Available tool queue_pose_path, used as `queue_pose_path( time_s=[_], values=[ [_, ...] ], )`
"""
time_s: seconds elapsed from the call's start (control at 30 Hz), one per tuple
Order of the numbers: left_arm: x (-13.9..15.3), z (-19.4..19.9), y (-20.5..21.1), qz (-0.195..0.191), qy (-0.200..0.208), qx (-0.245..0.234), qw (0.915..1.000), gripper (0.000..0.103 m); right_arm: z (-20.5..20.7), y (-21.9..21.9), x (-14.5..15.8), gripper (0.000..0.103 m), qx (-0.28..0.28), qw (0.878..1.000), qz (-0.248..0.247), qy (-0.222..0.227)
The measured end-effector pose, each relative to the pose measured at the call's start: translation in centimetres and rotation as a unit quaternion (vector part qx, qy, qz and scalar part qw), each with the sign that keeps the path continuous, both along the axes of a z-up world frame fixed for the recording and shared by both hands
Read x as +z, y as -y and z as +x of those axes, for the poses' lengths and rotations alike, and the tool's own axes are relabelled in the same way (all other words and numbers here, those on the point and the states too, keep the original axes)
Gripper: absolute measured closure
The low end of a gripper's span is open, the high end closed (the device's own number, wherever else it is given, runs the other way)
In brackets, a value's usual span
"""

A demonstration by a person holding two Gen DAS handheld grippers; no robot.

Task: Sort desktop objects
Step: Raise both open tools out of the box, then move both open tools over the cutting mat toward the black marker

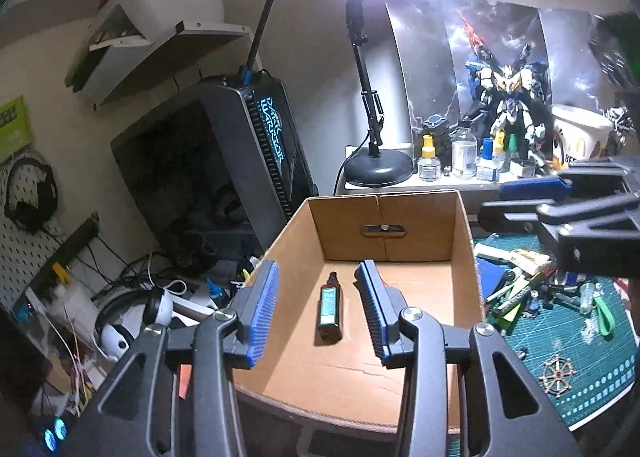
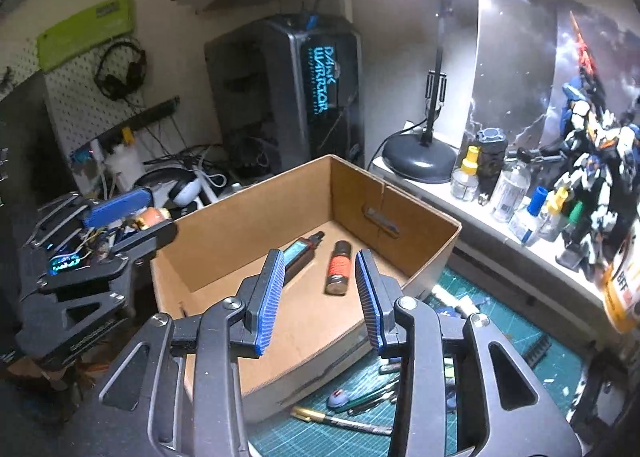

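Observation:
An open cardboard box (image 1: 464, 257) (image 2: 248, 225) stands on the desk. On its floor lie a dark bottle with a teal label (image 1: 330, 309) (image 2: 300, 253) and a brown bottle with an orange label (image 2: 339, 269). My left gripper (image 1: 318, 309) hovers above the box, open, with nothing between its blue pads; the teal bottle shows far below the gap. My right gripper (image 2: 320, 297) hangs over the box's near right wall, open and empty. Each gripper shows in the other's view: the right gripper (image 1: 516, 201) and the left gripper (image 2: 136, 223).
A green cutting mat (image 1: 592, 389) (image 2: 500, 337) right of the box holds pens, tools and a small wheel (image 1: 557, 373). Behind it a ledge carries a lamp base (image 1: 378, 171), small bottles and a robot model (image 2: 592, 161). A computer tower (image 1: 248, 153) and cables crowd the left.

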State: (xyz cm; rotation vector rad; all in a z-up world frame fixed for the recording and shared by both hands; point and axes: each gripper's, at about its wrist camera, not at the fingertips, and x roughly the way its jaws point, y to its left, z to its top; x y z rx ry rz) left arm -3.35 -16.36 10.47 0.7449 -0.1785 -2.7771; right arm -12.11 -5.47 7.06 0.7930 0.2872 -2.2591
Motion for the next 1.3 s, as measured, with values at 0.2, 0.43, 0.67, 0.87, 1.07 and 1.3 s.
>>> queue_pose_path(
  time_s=[0.2, 0.43, 0.67, 0.87, 1.07, 1.3],
  values=[
    [-1.0, 2.1, -1.4, 0.007, -0.020, 0.001, 0.9998, 0.049, 3.6, -1.6, -0.3, 0.064, -0.001, 0.999, -0.024, -0.037],
    [-2.8, 3.0, -3.9, 0.010, -0.014, -0.016, 0.9997, 0.041, 6.7, -4.4, -1.5, 0.060, -0.030, 0.996, -0.033, -0.075],
    [-5.0, 3.2, -6.3, 0.028, 0.005, -0.050, 0.9983, 0.036, 8.7, -8.4, -4.0, 0.050, -0.068, 0.994, -0.031, -0.077],
    [-8.0, 3.3, -9.2, 0.032, 0.032, -0.103, 0.9936, 0.035, 9.2, -12.3, -6.5, 0.043, -0.104, 0.993, -0.025, -0.057],
    [-9.9, 4.6, -11.8, 0.005, 0.017, -0.127, 0.9918, 0.020, 9.4, -16.3, -8.9, 0.043, -0.144, 0.989, -0.018, -0.029],
    [-7.1, 8.5, -13.8, -0.006, -0.062, -0.182, 0.9814, 0.020, 9.8, -21.3, -11.3, 0.043, -0.192, 0.981, -0.014, 0.002]
  ],
)
